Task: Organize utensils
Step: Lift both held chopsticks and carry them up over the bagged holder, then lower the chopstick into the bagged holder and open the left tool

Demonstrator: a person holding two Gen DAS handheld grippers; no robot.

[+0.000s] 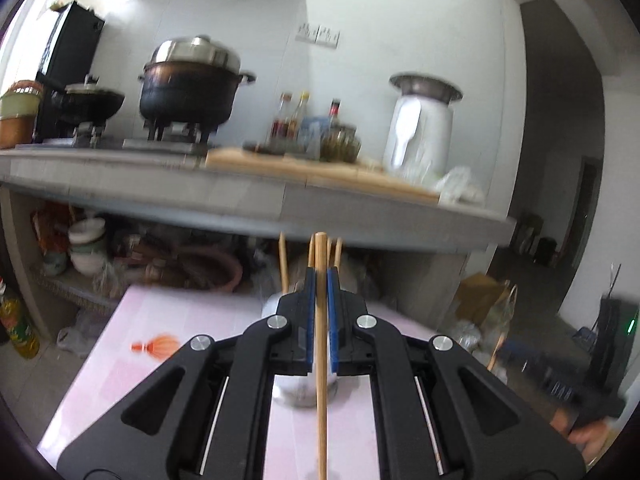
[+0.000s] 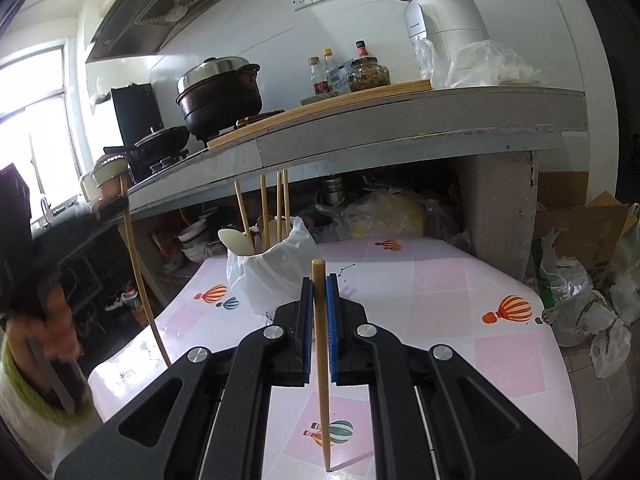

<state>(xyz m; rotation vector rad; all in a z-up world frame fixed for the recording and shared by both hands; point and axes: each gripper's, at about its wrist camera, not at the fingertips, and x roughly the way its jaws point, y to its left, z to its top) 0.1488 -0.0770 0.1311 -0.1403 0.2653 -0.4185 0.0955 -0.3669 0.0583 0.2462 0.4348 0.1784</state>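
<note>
At the centre of both wrist views, one chopstick (image 1: pixel 321 312) is clamped upright in the shut left gripper (image 1: pixel 321 280) and another chopstick (image 2: pixel 320 320) in the shut right gripper (image 2: pixel 319 284), probably for dropping into the bag-lined holder (image 2: pixel 272 268) on the desk (image 2: pixel 440 300).

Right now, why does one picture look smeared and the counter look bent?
Left wrist view: motion blur smears the pot and bottles, while the left gripper with its chopstick stays sharp. Right wrist view: crisper, but the fisheye lens bows the counter, and the window is blown out white.
</note>
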